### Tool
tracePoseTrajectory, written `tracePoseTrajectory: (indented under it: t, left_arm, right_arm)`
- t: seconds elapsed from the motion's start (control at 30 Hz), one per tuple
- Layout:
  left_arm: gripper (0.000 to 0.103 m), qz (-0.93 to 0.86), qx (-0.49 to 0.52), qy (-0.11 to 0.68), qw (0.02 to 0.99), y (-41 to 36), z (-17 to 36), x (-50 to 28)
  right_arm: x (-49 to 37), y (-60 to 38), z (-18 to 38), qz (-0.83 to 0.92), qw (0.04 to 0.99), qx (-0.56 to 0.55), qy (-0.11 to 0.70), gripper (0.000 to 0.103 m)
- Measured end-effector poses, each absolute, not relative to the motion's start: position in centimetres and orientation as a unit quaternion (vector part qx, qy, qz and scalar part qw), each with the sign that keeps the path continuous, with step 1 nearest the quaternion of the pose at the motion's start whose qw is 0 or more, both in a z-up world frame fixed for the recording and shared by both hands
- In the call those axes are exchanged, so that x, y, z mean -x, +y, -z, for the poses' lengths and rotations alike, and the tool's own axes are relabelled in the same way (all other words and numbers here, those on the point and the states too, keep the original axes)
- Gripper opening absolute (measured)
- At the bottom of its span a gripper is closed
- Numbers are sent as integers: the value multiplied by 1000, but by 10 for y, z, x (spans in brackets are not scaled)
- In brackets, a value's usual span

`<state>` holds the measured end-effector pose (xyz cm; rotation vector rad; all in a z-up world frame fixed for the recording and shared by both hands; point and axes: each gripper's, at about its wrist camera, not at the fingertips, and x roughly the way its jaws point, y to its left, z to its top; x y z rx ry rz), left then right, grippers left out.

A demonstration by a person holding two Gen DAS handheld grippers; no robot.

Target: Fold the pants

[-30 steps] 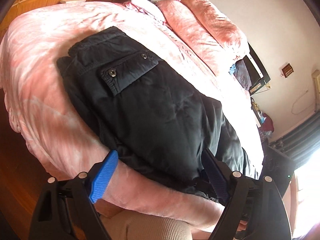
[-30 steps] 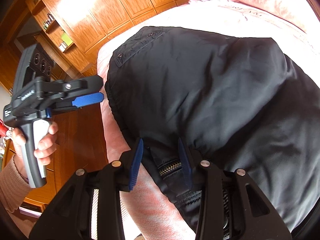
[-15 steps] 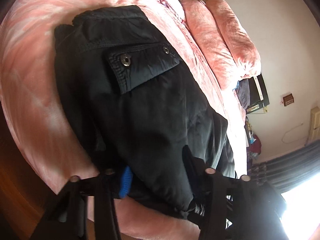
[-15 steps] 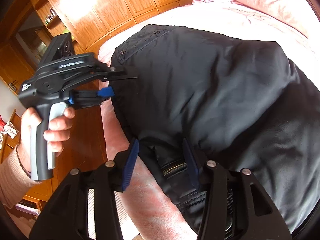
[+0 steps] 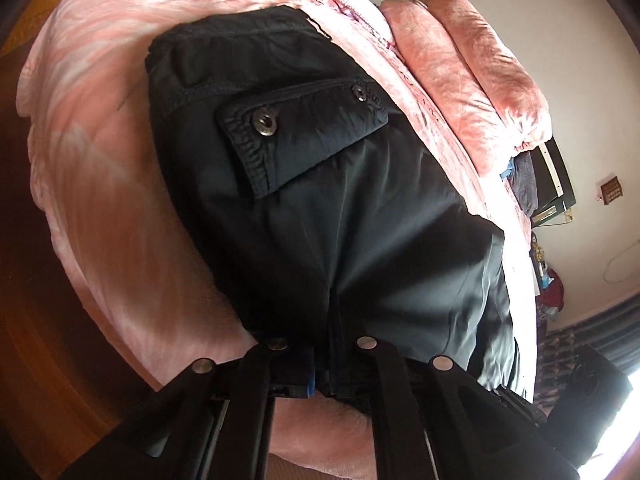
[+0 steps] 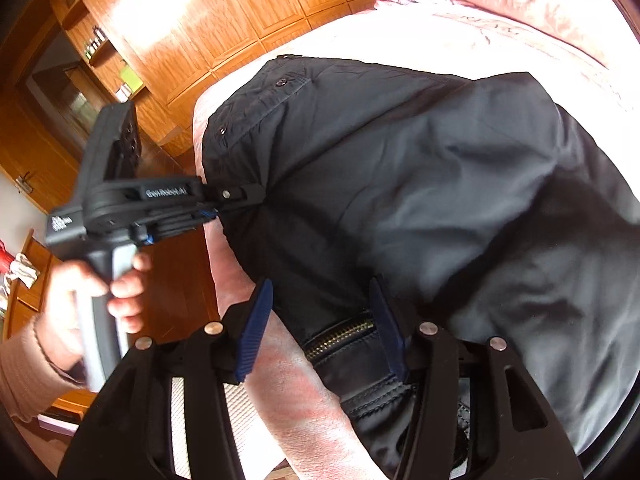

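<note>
A: What fills the view?

B: A bed under a plush pink blanket (image 5: 104,184), velvety and mottled, with two rolled pink quilts (image 5: 472,76) stacked at the far side. Beyond it stands a glossy wooden wardrobe (image 6: 224,12) with panelled doors.

A: And the pants?

B: The black pants (image 5: 320,208) lie folded on the blanket near the bed's edge. The cloth is smooth, faintly shiny and crinkled. A pocket flap (image 5: 304,132) with two metal snaps sits on top, and a brass zipper (image 6: 340,332) shows at the near hem.

A: The grippers?

B: The left gripper (image 5: 324,344) is clenched on a fold of the pants at their near edge. A second ago its blue pads stood wide apart over the blanket; its jaws have just been closing, and now the cloth is pinched between them. A hand (image 6: 100,292) in a ribbed beige sleeve grips its handle.

A: The right one?

B: The right gripper (image 6: 320,320) straddles the zippered hem with its ridged blue pads (image 6: 254,328) clear of the cloth, so it is released. Its jaws have just been opening, and the gap is wider than before.
</note>
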<state>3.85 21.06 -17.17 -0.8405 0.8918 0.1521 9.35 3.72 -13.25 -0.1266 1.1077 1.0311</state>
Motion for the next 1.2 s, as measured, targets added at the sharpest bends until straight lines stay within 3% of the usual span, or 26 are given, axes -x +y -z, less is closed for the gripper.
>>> tracePoseTrajectory:
  t: [0.3, 0.53, 0.67, 0.8, 1.0, 1.07, 1.13, 1.2]
  left_arm:
    - [21, -101, 320, 441, 833, 207, 142, -41]
    - [21, -141, 268, 441, 845, 174, 112, -26]
    - [21, -43, 295, 458, 837, 138, 106, -40]
    - [21, 31, 248, 466, 849, 85, 100, -75]
    - [21, 67, 203, 517, 829, 38, 128, -119]
    - [15, 52, 187, 536, 822, 34, 144, -122]
    - [2, 40, 193, 538, 820, 44, 157, -119]
    - [2, 49, 211, 536, 816, 50, 160, -118]
  right_arm:
    - [-93, -34, 107, -405, 771, 31, 491, 52]
    - [-80, -125, 113, -306, 802, 6, 513, 52]
    - [-71, -165, 118, -279, 809, -36, 516, 52]
    - [-62, -200, 119, -250, 818, -68, 513, 52]
    - [-52, -250, 122, -207, 828, -87, 513, 53]
    - [-53, -260, 128, -195, 829, -93, 516, 53]
    - [-57, -269, 138, -193, 824, -106, 523, 53]
    - [-58, -271, 145, -196, 823, -110, 522, 53]
